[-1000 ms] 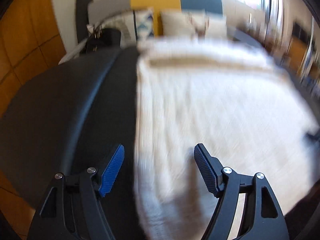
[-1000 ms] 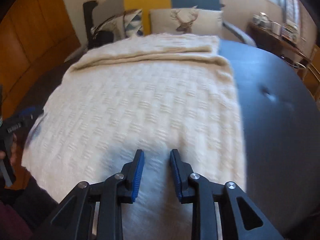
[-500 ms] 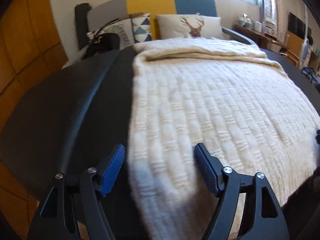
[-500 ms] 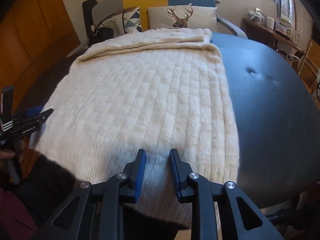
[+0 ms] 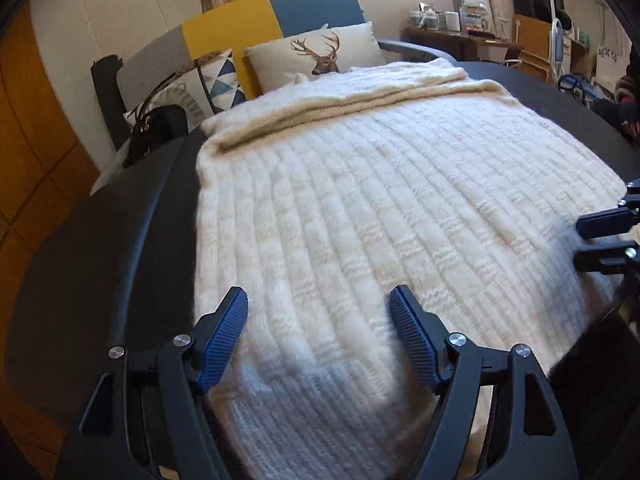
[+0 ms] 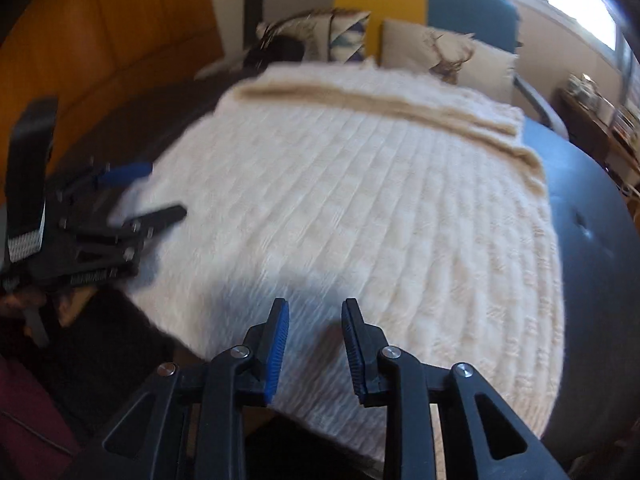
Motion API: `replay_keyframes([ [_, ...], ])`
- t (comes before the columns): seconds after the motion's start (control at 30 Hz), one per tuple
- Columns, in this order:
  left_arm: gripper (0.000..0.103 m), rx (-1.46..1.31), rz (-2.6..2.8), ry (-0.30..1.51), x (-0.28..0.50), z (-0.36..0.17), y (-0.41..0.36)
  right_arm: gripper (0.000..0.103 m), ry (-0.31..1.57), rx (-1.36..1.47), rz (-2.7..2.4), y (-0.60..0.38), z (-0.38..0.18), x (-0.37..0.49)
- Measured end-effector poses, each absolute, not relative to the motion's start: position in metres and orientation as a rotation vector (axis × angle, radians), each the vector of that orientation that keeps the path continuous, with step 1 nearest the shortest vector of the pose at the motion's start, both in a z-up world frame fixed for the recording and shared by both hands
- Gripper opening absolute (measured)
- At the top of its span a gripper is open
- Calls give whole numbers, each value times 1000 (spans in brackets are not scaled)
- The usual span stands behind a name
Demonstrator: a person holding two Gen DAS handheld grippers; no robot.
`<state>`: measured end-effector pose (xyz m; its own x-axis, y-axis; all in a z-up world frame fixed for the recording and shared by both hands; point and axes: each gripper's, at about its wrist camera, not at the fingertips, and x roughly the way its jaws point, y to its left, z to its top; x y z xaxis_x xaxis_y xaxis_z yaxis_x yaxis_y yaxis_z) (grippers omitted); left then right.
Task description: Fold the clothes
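- Since a second ago, both grippers have slid sideways along the near hem of the cream knitted sweater (image 5: pixel 360 208); the right wrist view, sharp before, is now smeared.
- Over that second the gap between the right gripper's (image 6: pixel 314 344) jaws has widened, and the jaws are opening now; nothing is pinched between them, only the sweater's near edge lying beyond the tips.
- The left gripper (image 5: pixel 320 340) hangs with its jaws spread wide, as they were a second ago, over the sweater's near left corner; its blue pads (image 5: pixel 224 340) touch no cloth that I can make out.
- The sweater lies flat across the dark round table (image 5: pixel 120 240), covering most of it, with bare tabletop left and right of the knit.
- At the sweater's far end a folded band of the same knit lies across its width.
- Beyond the sweater's far end stands a sofa (image 5: pixel 280 16) with a grey, yellow and blue back, carrying a deer-print cushion (image 5: pixel 316 56) and a triangle-patterned cushion (image 5: pixel 220 84).
- A black handbag (image 5: pixel 160 128) sits just past the sweater's far left corner.
- In the right wrist view the left gripper (image 6: pixel 132 200) shows at the sweater's left edge, blurred.
- In the left wrist view the right gripper's fingertips (image 5: pixel 604 240) reach in at the sweater's right edge.
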<state>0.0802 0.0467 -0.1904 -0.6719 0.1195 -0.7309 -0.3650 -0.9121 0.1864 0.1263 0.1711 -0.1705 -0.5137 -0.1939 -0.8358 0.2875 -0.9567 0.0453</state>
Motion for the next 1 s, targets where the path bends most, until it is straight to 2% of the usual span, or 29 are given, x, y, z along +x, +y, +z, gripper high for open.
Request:
replay_keyframes([
  [0.07,82,-1116,2612,376,78,-192,33,27,188,1361,-2501,173,-173,143],
  [0.13,83,-1143,2617,297,73,-193,22,27,148,1392,-2489,182,-173,154],
  [0.23,79,-1128,2641,243,73,-185,17,27,99,1418,-2475,190,-163,155],
  [0.4,79,-986,2646,298,79,-154,39,27,-69,1325,-2631,217,-133,120],
  [0.53,79,-1160,2616,403,61,-186,44,27,-113,1576,-2622,245,-170,99],
  [0.67,80,-1173,2616,264,65,-187,17,27,-135,1534,-2577,262,-171,125],
  [0.77,79,-1098,2654,202,60,-162,15,27,-272,1415,-2598,278,-150,109],
  [0.87,79,-1044,2682,239,41,-147,30,27,-287,1321,-2692,290,-140,67],
  [1.0,79,-1195,2674,359,16,-177,39,27,-338,1476,-2702,316,-179,31],
])
